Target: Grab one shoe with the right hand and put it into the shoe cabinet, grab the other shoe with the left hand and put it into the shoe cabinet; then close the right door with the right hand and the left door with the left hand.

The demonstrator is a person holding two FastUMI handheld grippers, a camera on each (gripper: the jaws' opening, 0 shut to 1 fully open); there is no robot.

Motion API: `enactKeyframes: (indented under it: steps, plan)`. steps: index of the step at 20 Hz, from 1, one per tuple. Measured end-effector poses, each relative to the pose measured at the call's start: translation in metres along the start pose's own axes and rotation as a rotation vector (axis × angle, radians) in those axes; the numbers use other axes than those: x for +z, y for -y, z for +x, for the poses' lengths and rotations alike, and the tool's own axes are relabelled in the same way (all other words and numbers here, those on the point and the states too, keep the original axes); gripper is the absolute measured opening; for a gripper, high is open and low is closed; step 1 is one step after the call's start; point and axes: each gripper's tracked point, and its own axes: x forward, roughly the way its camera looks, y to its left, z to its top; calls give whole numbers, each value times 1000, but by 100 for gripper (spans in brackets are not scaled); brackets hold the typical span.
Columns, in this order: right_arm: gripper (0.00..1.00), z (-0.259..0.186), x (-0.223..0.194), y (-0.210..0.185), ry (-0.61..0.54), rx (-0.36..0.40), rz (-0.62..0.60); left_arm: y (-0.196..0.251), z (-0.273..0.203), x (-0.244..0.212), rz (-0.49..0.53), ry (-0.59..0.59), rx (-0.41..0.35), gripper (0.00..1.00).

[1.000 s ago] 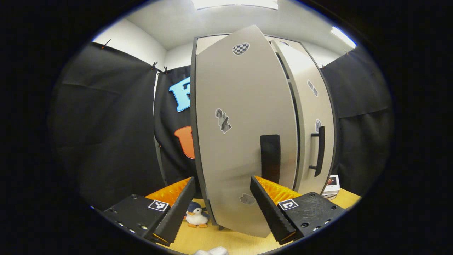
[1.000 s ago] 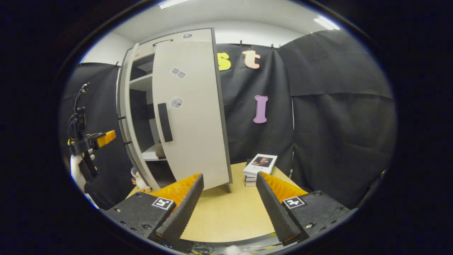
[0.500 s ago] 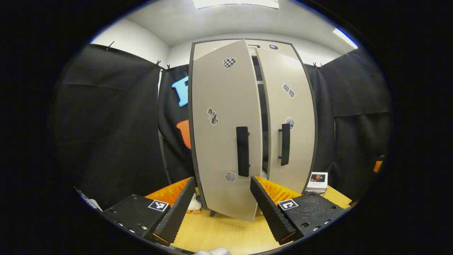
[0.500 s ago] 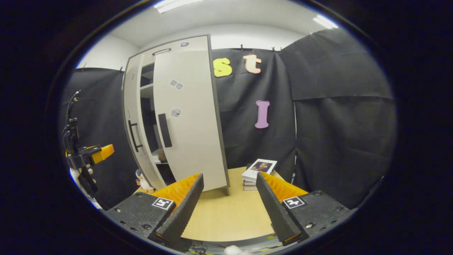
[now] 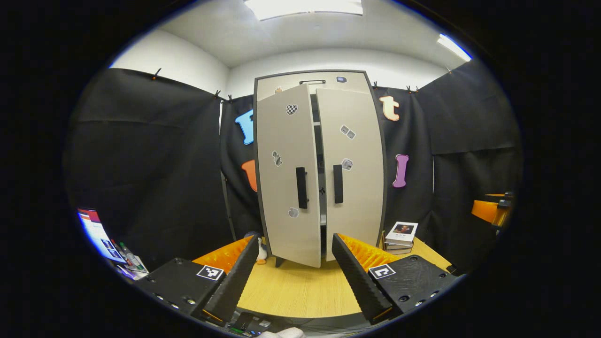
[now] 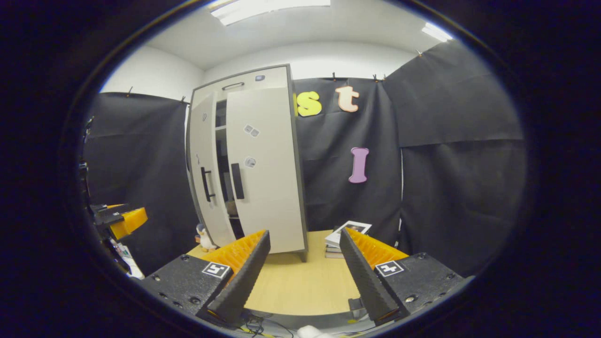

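The pale grey shoe cabinet (image 5: 319, 169) stands at the back of the wooden table (image 5: 296, 291). Both doors are almost closed, with a narrow dark gap between them. The left door (image 5: 286, 178) sticks out slightly more than the right door (image 5: 354, 169). Each door has a black vertical handle by the gap. The doors hide the inside. My left gripper (image 5: 295, 277) is open and empty, well back from the cabinet. My right gripper (image 6: 303, 277) is also open and empty, off to the cabinet's (image 6: 249, 164) right. The left gripper (image 6: 119, 218) also appears in the right gripper view.
A small penguin toy (image 6: 204, 237) stands by the cabinet's left foot. A stack of books (image 5: 399, 232) lies to the right of the cabinet. Pens and papers (image 5: 110, 241) sit at the far left. Black cloth walls close in the booth.
The left door has swung from wide open to nearly closed. Both grippers have drawn back from the cabinet, which now looks smaller and farther away.
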Motion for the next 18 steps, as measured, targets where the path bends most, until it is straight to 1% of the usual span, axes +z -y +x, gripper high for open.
enactKeyframes:
  steps: [3,5,6,9,10,11,12,13,15,16,17,18]
  plan:
    - [98,-14,-8,3,-15,12,-4,13,-38,-14,-9,-23,2,96]
    - [98,-19,-9,2,-9,19,-4,14,-53,-19,-11,-39,6,96]
    - [95,-22,-9,1,-8,22,-6,11,-57,-21,-11,-48,7,96]
    - [97,-33,-10,-5,11,25,-12,7,-58,-22,-14,-50,-5,96]
    - [94,-35,-10,-7,8,17,-15,5,-56,-22,-13,-54,-8,96]
    - [97,-38,-14,-10,1,20,-22,3,-55,-23,-13,-54,-13,96]
    - [95,-39,-11,-15,10,32,-25,1,-53,-20,-12,-40,-12,96]
    - [95,-39,-9,-19,16,35,-30,-2,-51,-20,-11,-40,-6,96]
    - [98,-39,-12,-21,6,22,-39,-4,-47,-23,-24,-49,-16,96]
    - [95,-40,-11,-24,12,23,-37,-3,-46,-23,-29,-48,-27,96]
    - [98,-38,-10,-27,13,21,-34,-3,-44,-24,-29,-52,-35,96]
    - [94,-38,-11,-29,9,21,-33,-3,-43,-25,-31,-55,-42,96]
